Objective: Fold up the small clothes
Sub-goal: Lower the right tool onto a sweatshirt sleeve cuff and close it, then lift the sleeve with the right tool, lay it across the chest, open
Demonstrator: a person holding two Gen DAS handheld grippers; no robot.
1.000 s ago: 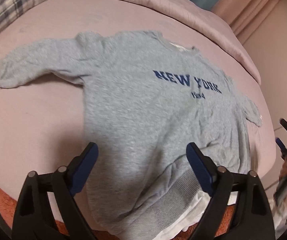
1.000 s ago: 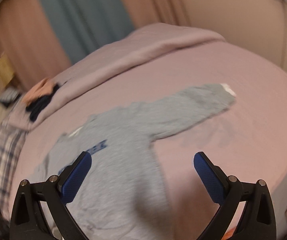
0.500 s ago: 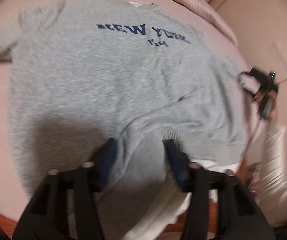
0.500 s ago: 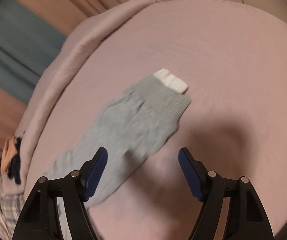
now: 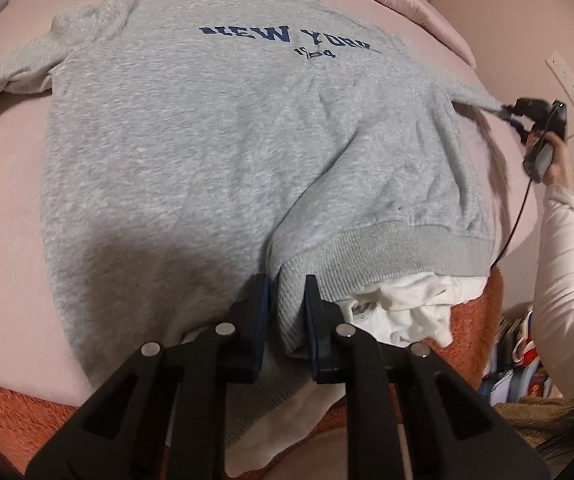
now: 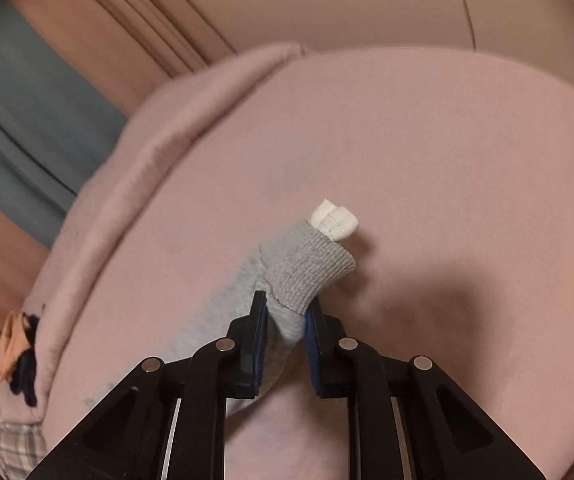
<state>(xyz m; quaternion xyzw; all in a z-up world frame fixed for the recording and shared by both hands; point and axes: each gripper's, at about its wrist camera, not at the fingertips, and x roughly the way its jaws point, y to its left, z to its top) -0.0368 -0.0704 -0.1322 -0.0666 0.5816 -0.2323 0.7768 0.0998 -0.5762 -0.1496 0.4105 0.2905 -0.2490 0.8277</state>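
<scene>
The ribbed hem (image 5: 367, 252) of a grey sweatshirt (image 5: 207, 140) is being pinched by the left gripper (image 5: 287, 300); its jaws have just been closing, and a fold of the knit band is being squeezed between the blue pads. The cuff (image 6: 307, 272) of the sweatshirt's sleeve is being clamped in the same way by the right gripper (image 6: 285, 320), whose jaws have likewise just been closing on the grey ribbing. A white inner cuff (image 6: 335, 220) is being pushed out past the end of the grey one.

From the left wrist view, the sweatshirt is being seen spread front-up on a pink bed sheet (image 5: 7, 200), with dark blue "NEW YORK" lettering (image 5: 287, 36) across the chest and the other sleeve stretched toward the left edge. A white garment layer (image 5: 407, 304) is being exposed just below the hem, lying against an orange blanket (image 5: 475, 320).

At the right of that view, the right gripper (image 5: 515, 114) is being held by a hand (image 5: 555, 160) in a pale long sleeve (image 5: 563, 264), with the sweatshirt's sleeve drawn taut toward it.

Beyond the sheet, a pink duvet (image 6: 147, 152) is being seen bunched along the far side, with a teal curtain (image 6: 27, 120) behind.
</scene>
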